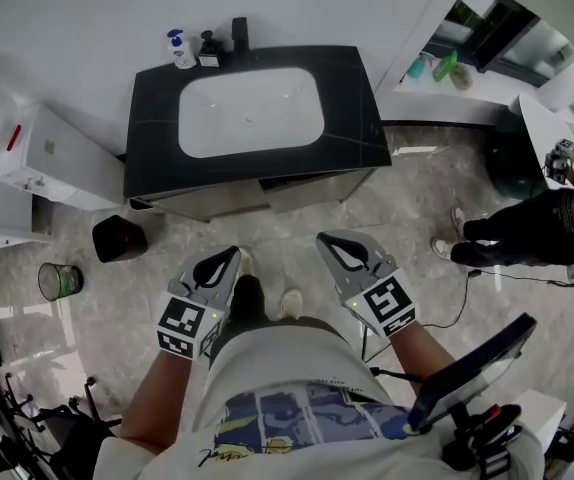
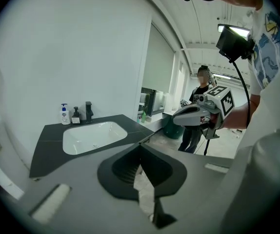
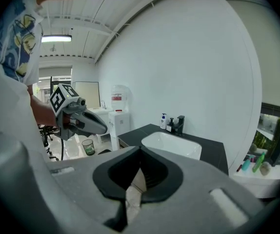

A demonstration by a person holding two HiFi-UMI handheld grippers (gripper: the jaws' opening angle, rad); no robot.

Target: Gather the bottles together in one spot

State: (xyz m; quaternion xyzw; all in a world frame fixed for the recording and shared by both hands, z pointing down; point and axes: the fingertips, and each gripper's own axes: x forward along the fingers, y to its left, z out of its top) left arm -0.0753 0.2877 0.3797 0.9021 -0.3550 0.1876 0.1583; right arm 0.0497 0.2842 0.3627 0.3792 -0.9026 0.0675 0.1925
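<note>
A white pump bottle (image 1: 179, 50) and a small dark bottle (image 1: 208, 51) stand at the back left of the black counter (image 1: 155, 128), beside the black tap (image 1: 239, 33). Two more bottles, a green one (image 1: 445, 65) and a teal one (image 1: 419, 66), lie on a white ledge at the far right. Both grippers hang over the floor in front of the vanity, well short of any bottle. My left gripper (image 1: 234, 252) is shut and empty, and my right gripper (image 1: 321, 237) is too. The left gripper view shows the pump bottle (image 2: 65, 115) past shut jaws. In the right gripper view it (image 3: 164, 122) is far off.
A white basin (image 1: 250, 110) fills the counter's middle. On the floor at left are a black bin (image 1: 119, 238) and a green-tinted waste basket (image 1: 59, 281), with a white cabinet (image 1: 52, 158) behind. A person (image 1: 527, 230) stands at the right, cables trailing on the floor.
</note>
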